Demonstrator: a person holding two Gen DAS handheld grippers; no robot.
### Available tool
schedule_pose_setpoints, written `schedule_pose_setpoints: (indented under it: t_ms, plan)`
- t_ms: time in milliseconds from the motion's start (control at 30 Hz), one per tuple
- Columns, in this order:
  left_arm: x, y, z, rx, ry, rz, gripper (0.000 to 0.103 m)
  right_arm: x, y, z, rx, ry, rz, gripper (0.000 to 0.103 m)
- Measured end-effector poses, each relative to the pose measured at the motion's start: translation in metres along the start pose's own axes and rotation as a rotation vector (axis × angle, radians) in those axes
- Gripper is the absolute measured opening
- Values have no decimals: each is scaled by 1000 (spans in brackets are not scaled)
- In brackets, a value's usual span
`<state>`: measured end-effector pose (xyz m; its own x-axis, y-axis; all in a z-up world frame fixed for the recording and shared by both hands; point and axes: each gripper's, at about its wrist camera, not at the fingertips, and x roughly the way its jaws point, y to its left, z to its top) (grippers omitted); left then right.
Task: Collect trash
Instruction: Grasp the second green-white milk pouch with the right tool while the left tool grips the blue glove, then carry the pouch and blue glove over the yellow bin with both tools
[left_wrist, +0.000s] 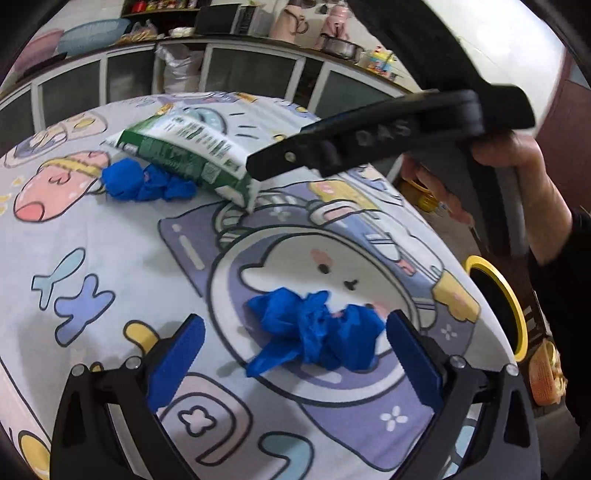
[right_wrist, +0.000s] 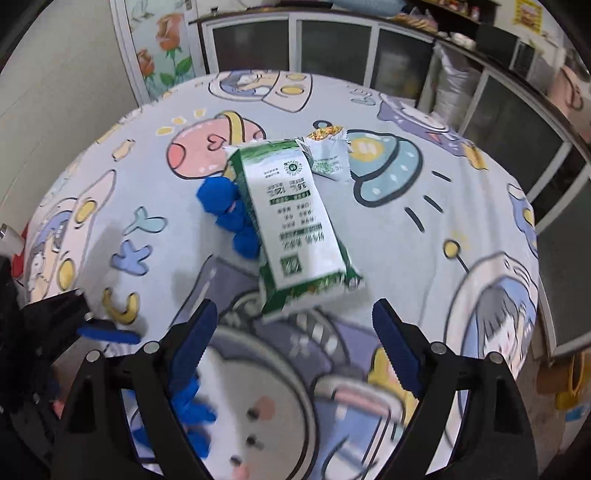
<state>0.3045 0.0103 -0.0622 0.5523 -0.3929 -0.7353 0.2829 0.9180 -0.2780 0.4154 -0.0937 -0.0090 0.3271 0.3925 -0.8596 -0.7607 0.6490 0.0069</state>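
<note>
Tablecloth (left_wrist: 110, 229) printed with pastel cartoon animals and astronauts covers a round table and fills most of both views. Behind it, along the top of each frame, runs a counter with glass-fronted cabinets (left_wrist: 236, 70).

Next in size is a green and white carton (right_wrist: 291, 221), lying flat near the middle of the right wrist view and in the upper left of the left wrist view. A crumpled blue glove (right_wrist: 229, 214) lies touching its left side. A small torn snack wrapper (right_wrist: 328, 155) sits just beyond the carton's far end.

A second crumpled blue glove (left_wrist: 314, 332) lies on the cloth at lower centre of the left wrist view, between the blue pads of the left gripper (left_wrist: 295, 358), whose jaws stand spread wide and do not touch it.

The right gripper (right_wrist: 291, 343) hovers just short of the carton's near end, jaws likewise spread apart and holding nothing. In the left wrist view it appears as a black arm crossing the upper right, held by a hand (left_wrist: 513, 155).

A yellow-rimmed bin (left_wrist: 517, 306) shows at the right edge, past the table.
</note>
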Motion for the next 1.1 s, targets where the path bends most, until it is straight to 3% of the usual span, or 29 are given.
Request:
schedule_pose_setpoints:
  t_ms: [133, 467, 533, 633, 667, 700, 800, 900, 1100]
  plan:
    - [5, 11, 0, -54, 20, -11, 95, 22, 0, 13, -49, 27, -19, 85]
    - [18, 12, 10, -49, 47, -4, 95, 60, -17, 26, -8, 73, 33, 85]
    - [21, 7, 12, -32, 47, 3, 94, 64, -21, 26, 15, 78, 57, 81]
    - [28, -2, 11, 5, 55, 31, 69, 70, -25, 24, 41, 84, 76, 80]
    - [30, -6, 11, 20, 60, 20, 49, 69, -25, 24, 44, 79, 76, 80]
    - [32, -8, 10, 28, 65, 9, 36, 67, -25, 24, 52, 75, 78, 79]
    - [31, -17, 10, 68, 55, 10, 17, 59, -28, 21, 79, 48, 90, 77]
    - [26, -15, 12, 51, 52, -11, 11, 47, -31, 17, 107, 19, 83, 75]
    - [6, -8, 12, 1, 30, -41, 10, 16, -38, 12, 147, -21, 89, 72]
